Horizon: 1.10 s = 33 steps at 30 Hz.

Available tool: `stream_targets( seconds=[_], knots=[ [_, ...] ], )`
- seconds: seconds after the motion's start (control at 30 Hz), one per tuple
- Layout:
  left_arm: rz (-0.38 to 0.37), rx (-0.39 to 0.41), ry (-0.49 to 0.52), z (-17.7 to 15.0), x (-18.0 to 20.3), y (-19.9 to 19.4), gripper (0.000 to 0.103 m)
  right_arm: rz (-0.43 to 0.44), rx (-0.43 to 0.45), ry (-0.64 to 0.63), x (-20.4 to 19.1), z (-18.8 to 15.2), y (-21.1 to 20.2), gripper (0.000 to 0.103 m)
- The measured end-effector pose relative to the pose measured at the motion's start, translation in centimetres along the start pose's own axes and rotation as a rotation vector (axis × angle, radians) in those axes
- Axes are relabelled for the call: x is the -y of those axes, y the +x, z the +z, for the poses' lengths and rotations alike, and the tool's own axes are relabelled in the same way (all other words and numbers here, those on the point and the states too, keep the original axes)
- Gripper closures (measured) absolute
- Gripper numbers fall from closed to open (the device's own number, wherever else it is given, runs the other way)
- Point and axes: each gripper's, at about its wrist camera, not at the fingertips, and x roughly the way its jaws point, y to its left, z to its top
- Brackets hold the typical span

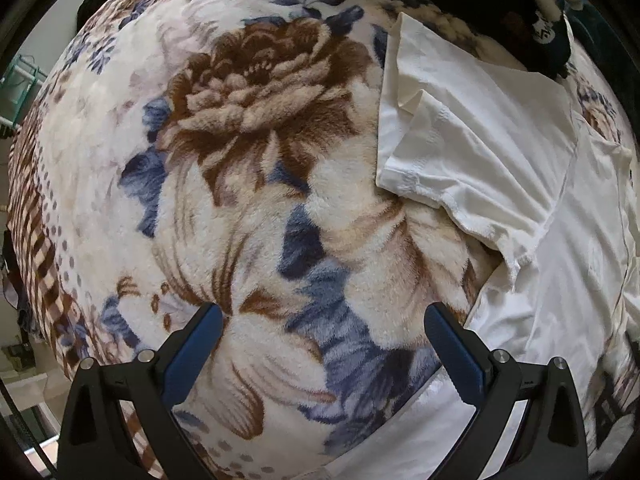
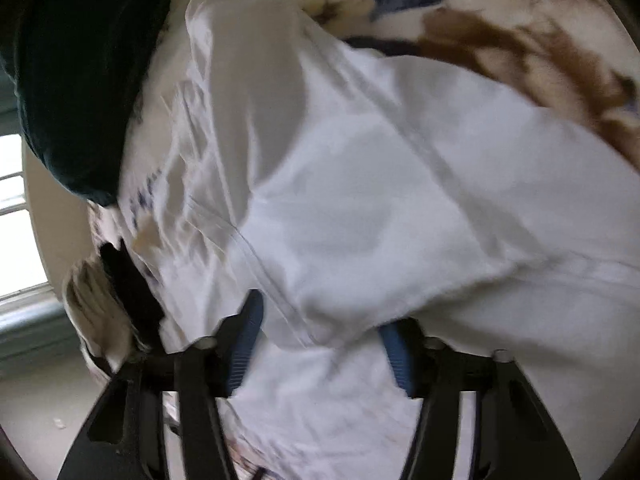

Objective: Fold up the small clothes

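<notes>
A white T-shirt (image 1: 492,148) lies on a flowered fleece blanket (image 1: 240,160), at the right of the left wrist view, with one sleeve folded over the body. My left gripper (image 1: 322,316) is open and empty above the blanket, just left of the shirt's lower edge. In the right wrist view the shirt (image 2: 360,184) fills the frame, blurred. My right gripper (image 2: 320,320) stands open right over the shirt; a fold of cloth covers the tip of its right finger (image 2: 394,354). I cannot tell whether the cloth is pinched.
Dark clothes (image 1: 520,20) are piled at the blanket's far edge. A dark green cloth (image 2: 80,80) lies at the upper left of the right wrist view. A window (image 2: 16,220) and the floor show beyond the bed's edge at left.
</notes>
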Motion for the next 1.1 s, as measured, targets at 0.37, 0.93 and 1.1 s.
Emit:
stream_targets(
  seconds=[0.37,0.93,1.1],
  knots=[
    [-0.022,-0.018,-0.032,0.5,0.8,-0.3,0.000,-0.088,-0.191,-0.268,-4.3,-4.1,-0.7,0.060],
    [-0.201,-0.065,-0.330,6.5,1.2,2.8,0.000,-0.278,-0.004,-0.441,-5.4,-0.6,-1.0,0.050],
    [-0.204,-0.065,-0.320,6.6,1.6,2.5,0.000,-0.294,-0.167,-0.592,-5.6,-4.3,0.4,0.050]
  ],
)
